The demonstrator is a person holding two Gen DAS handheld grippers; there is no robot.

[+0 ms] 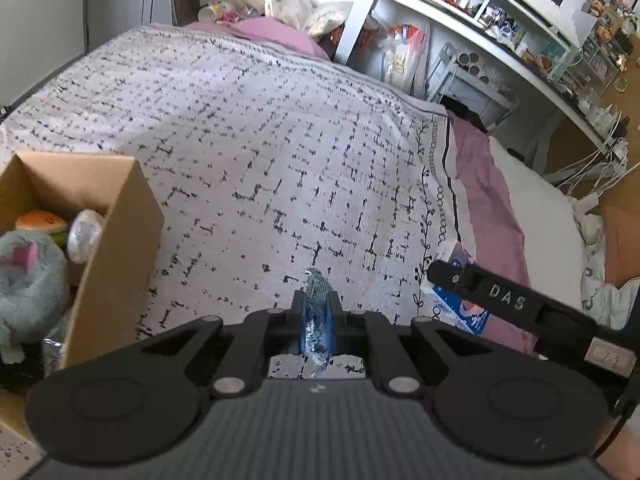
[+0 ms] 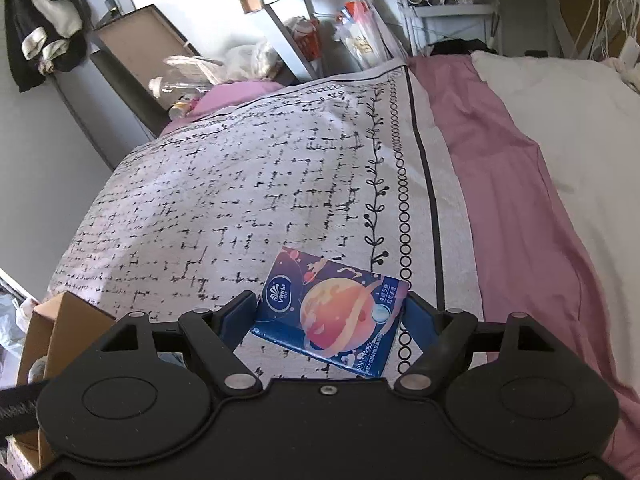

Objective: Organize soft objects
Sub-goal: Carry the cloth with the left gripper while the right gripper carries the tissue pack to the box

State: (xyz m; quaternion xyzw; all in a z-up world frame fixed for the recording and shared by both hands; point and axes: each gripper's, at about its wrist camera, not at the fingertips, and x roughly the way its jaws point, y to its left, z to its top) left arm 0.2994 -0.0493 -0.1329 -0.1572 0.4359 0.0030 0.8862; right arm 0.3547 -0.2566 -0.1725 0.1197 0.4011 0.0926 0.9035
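While my left gripper (image 1: 316, 312) pinches a crinkly blue-patterned wrapper (image 1: 317, 320) tight between its jaws, a cardboard box (image 1: 116, 248) holding a grey plush toy (image 1: 28, 276) stands to their left. My right gripper (image 2: 332, 320) spreads wide around a flat, glossy tissue pack (image 2: 332, 312) lying on the woven bedspread (image 2: 240, 184); I cannot tell whether the fingers touch it.

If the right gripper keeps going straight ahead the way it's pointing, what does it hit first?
Probably the tissue pack: it lies on the patterned bedspread between the open right gripper fingers. Past the pack, only bedspread lies ahead, though depth is hard to judge.
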